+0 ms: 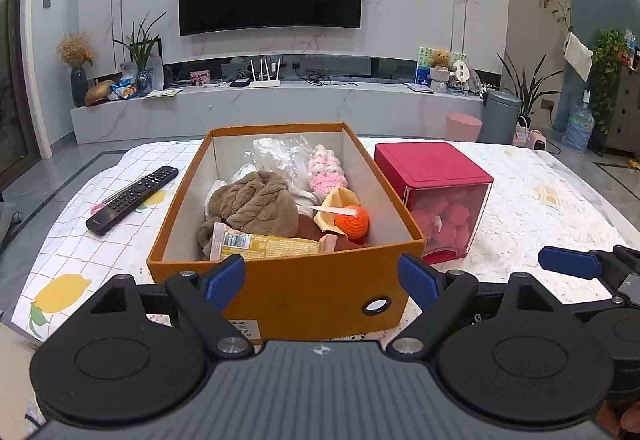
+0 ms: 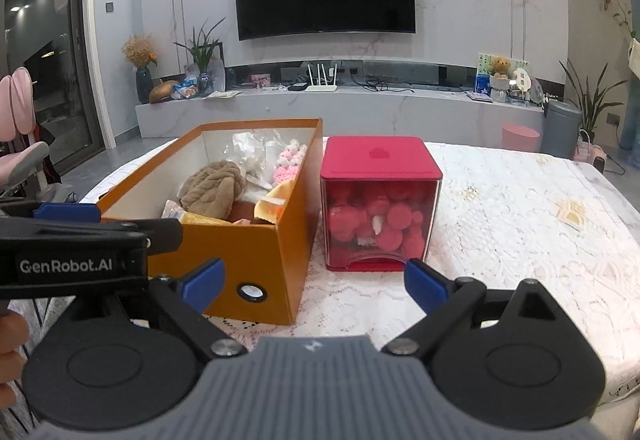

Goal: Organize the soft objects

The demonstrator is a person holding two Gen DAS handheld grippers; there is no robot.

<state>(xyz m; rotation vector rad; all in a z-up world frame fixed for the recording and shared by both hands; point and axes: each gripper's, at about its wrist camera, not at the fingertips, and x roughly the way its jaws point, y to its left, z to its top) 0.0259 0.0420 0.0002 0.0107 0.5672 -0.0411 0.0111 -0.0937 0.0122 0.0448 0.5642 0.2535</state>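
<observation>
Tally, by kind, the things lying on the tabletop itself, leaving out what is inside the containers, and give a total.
Boxes: 2, the orange box and the red box
Remotes: 1, the remote
Total: 3

left gripper [image 1: 322, 278] jaws wide; empty | right gripper [image 2: 314, 284] jaws wide; empty

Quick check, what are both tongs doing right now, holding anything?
Left tongs: open, holding nothing, in front of the orange box.
Right tongs: open, holding nothing, facing the red container.
</observation>
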